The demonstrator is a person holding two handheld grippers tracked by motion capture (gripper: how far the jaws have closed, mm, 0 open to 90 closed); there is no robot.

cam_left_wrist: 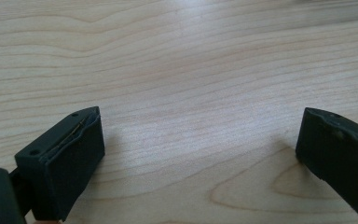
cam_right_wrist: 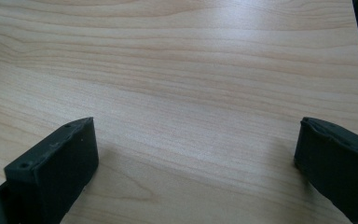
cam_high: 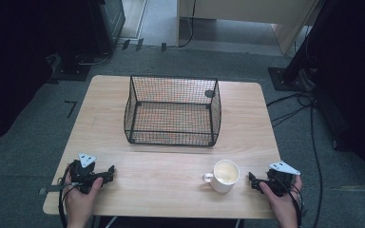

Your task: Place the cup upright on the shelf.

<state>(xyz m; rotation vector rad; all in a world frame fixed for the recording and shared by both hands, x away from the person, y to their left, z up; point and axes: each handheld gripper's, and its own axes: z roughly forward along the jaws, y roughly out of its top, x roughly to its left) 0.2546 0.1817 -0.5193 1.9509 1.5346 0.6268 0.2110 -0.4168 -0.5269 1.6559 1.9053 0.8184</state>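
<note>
High view: a light wooden tabletop [cam_high: 171, 166] carries a black wire-mesh basket [cam_high: 172, 110] at its centre, standing upright. A white ceramic mug [cam_high: 224, 175] stands upright near the front edge, handle turned toward the person's left. The right claw [cam_high: 253, 181] rests on the tabletop just beside the mug, apart from it, held in the person's right hand [cam_high: 281, 202]. The left claw [cam_high: 109, 172] lies near the front left corner, well apart from the mug, held in the left hand [cam_high: 80, 199].

Left gripper view: the left claw [cam_left_wrist: 200, 135] stands wide open, bare wood grain between the jaws, nothing gripped.

Right gripper view: the right claw [cam_right_wrist: 196, 144] stands equally wide open over bare wood, nothing gripped.
</note>
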